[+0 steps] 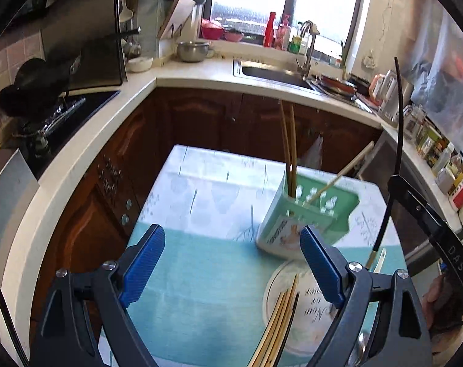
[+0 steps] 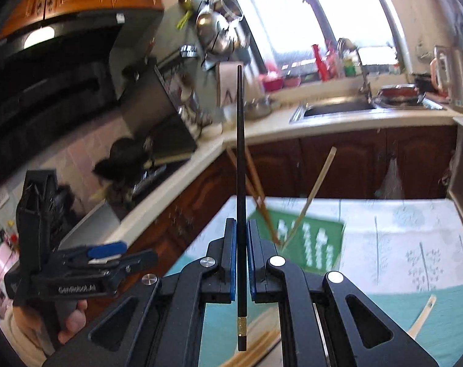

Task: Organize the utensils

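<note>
A green utensil holder (image 1: 308,214) stands on the table with three bamboo chopsticks (image 1: 289,153) upright or leaning in it. My left gripper (image 1: 233,260) hangs open and empty above the table, just left of the holder. Under its right finger a white plate (image 1: 288,278) carries several more bamboo chopsticks (image 1: 280,321). My right gripper (image 2: 240,235) is shut on a black chopstick (image 2: 240,153) that stands nearly upright. That black chopstick (image 1: 398,153) also rises at the right edge of the left wrist view. The holder (image 2: 311,244) lies just ahead and to the right of the right gripper.
A white counter (image 1: 109,134) wraps round the table, with a sink (image 1: 271,70), a stove (image 1: 57,113) on the left and spice jars (image 1: 439,153) on the right. A light wooden utensil (image 2: 424,315) lies on the teal tablecloth (image 1: 200,290). A hand (image 2: 72,321) holds the left gripper.
</note>
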Tool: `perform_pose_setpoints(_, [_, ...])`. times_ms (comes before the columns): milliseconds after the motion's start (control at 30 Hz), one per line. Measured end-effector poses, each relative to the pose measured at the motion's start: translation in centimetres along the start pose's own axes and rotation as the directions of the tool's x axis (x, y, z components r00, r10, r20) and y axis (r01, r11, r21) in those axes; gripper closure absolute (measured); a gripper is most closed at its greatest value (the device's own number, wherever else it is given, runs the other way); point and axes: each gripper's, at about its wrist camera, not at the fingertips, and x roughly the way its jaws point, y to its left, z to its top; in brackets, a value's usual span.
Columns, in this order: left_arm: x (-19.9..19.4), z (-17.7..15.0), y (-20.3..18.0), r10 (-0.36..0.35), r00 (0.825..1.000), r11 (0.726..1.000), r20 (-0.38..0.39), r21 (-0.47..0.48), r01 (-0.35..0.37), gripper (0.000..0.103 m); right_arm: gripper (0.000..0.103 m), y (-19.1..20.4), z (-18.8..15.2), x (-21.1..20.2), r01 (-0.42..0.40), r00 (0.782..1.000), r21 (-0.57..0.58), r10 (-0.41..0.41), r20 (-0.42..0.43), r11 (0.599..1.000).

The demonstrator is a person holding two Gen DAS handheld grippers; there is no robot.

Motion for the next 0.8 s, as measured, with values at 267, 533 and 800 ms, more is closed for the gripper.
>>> perform_pose_setpoints(267, [1.1,2.8,-1.6,0.002,0.999,1.000,0.049,-0.014,-0.002,0.014,0.098,-3.7,5.5,3.1,0.019,0.975,0.069,-0.033,0.220,0.997])
perform_pose_setpoints(533, [4.3,1.8,-0.6,0.018,1.000,1.000,0.021,-0.024,-0.018,0.014,0.098,-3.0,4.1,12.9,0.123,0.960,-0.038,-0.109,0.257,0.992])
perform_pose_setpoints(800, [7.1,0.2,1.2,0.011,0.999,0.998,-0.031,-0.063,-0.013,0.014,0.096,-2.8,-2.6,18.9,0.160,0.978,-0.137,-0.138,0.157,0.978])
